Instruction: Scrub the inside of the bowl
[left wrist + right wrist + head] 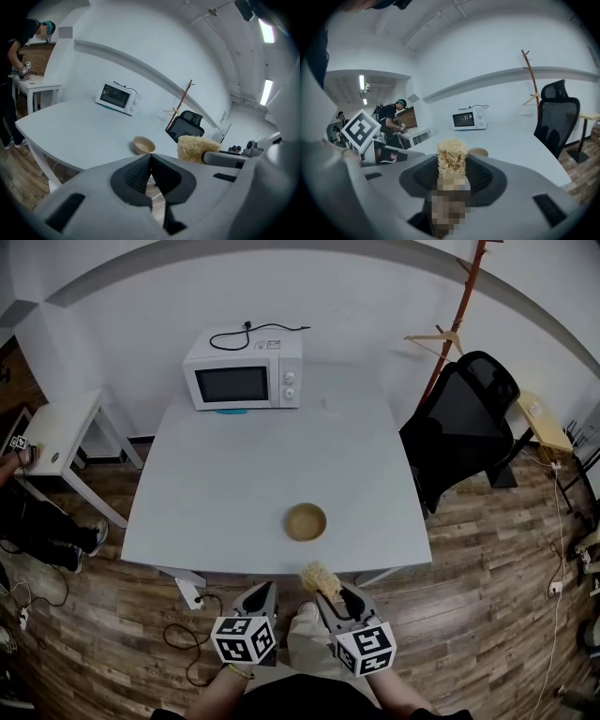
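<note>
Bowl [306, 521] unheld near worktop [239, 470] edge; left tongs [150, 158] closed empty, right tongs [452, 177] clamp the brush [452, 153], so scrubbing might skid it off.

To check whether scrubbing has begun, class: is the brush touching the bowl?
Apart. Head view shows the brush short of the bowl, with bare table between them.

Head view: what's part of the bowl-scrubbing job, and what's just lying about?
Job:
- round tan wooden bowl
- straw-coloured fibre scrub brush, clamped in right claw
- left claw, shut, empty

Lying about:
- white microwave oven
- black office chair
- wooden coat stand
- white side table
</note>
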{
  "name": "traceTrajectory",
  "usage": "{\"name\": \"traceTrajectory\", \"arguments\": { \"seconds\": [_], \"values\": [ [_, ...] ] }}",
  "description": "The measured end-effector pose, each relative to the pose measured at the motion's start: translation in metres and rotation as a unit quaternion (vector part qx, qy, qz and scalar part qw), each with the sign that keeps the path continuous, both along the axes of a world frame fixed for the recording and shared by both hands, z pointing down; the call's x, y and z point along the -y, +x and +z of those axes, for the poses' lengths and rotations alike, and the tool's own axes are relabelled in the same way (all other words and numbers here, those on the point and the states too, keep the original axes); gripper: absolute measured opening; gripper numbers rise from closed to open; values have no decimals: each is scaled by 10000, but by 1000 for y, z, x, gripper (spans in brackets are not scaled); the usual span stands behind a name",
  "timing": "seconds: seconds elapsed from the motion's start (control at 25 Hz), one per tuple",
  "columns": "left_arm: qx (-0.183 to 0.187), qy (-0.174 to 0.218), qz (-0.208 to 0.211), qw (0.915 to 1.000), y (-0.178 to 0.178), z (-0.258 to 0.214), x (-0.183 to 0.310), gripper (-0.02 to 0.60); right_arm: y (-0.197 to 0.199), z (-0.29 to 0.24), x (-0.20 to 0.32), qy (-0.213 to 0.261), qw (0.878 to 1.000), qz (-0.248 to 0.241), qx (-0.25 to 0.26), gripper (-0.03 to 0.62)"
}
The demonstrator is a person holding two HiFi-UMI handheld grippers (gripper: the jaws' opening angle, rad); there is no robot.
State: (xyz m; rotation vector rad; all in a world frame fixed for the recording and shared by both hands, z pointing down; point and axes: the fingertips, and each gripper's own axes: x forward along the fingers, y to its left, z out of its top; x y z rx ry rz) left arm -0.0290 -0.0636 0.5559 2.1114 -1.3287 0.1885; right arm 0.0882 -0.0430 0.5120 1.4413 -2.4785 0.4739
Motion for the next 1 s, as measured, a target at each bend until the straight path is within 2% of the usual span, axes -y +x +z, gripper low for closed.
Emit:
{"name": "traceTrajectory", "arguments": {
  "seconds": [0.36, 1.0],
  "values": [
    [-20, 56, 304, 9995, 9, -3, -25, 18, -5, 1, -30, 25, 10000, -62, -27, 166],
    [-16, 176, 493, 9986, 9, -11, -33, 18, -15, -7, -32, 182, 9997, -111, -107, 166]
  ]
}}
